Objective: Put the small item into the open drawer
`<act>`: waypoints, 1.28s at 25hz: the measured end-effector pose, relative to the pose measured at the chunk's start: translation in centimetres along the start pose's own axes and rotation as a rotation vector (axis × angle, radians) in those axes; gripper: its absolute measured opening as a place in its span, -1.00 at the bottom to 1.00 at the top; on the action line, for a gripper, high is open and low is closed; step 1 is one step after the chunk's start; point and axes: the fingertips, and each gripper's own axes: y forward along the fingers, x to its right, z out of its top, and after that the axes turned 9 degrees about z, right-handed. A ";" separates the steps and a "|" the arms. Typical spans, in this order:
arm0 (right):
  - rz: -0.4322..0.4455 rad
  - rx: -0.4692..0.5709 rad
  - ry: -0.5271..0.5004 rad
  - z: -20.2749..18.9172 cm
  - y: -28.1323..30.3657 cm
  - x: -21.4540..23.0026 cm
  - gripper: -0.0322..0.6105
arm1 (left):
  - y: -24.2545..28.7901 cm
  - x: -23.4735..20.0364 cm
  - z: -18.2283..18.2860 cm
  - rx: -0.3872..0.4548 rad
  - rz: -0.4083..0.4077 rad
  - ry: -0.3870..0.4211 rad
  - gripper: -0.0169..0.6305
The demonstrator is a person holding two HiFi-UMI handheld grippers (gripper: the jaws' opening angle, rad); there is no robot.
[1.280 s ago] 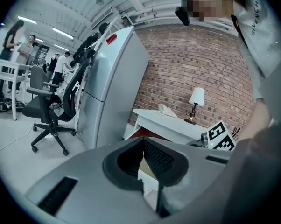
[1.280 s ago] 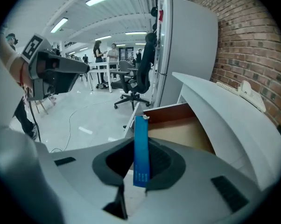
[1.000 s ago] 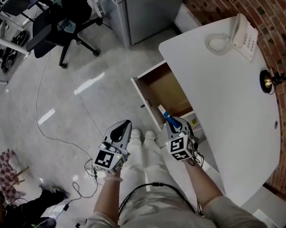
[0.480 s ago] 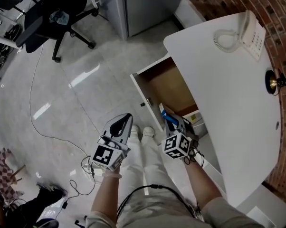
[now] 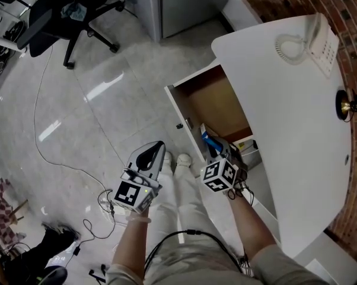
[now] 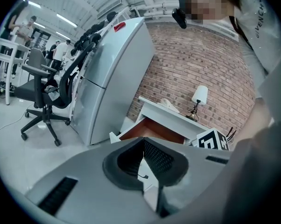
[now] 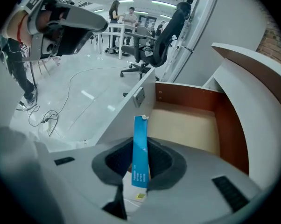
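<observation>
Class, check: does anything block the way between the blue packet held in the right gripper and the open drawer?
Nothing visible does. The right gripper holds the flat blue packet over the open brown-lined drawer, whose floor lies bare.

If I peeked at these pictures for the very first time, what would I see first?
Probably the blue and white box, pinched upright in the right tongs at the near end of the open drawer, whose wooden bottom looks bare. Next come the left tongs, shut on nothing above the shiny floor, and the white telephone on the far corner of the white desk.
</observation>
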 end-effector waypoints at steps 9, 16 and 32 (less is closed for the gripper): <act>0.014 0.022 0.063 0.0 0.4 0.2 -0.64 | -0.2 -0.5 -0.1 -0.010 0.018 -0.025 -0.93; 0.018 0.037 0.063 0.5 0.2 -0.4 -0.60 | -0.5 -0.2 -0.3 -0.005 0.013 -0.030 -0.93; 0.047 0.145 0.092 2.7 -3.1 -1.5 -0.58 | -0.8 1.2 2.5 0.045 -0.020 0.025 -0.93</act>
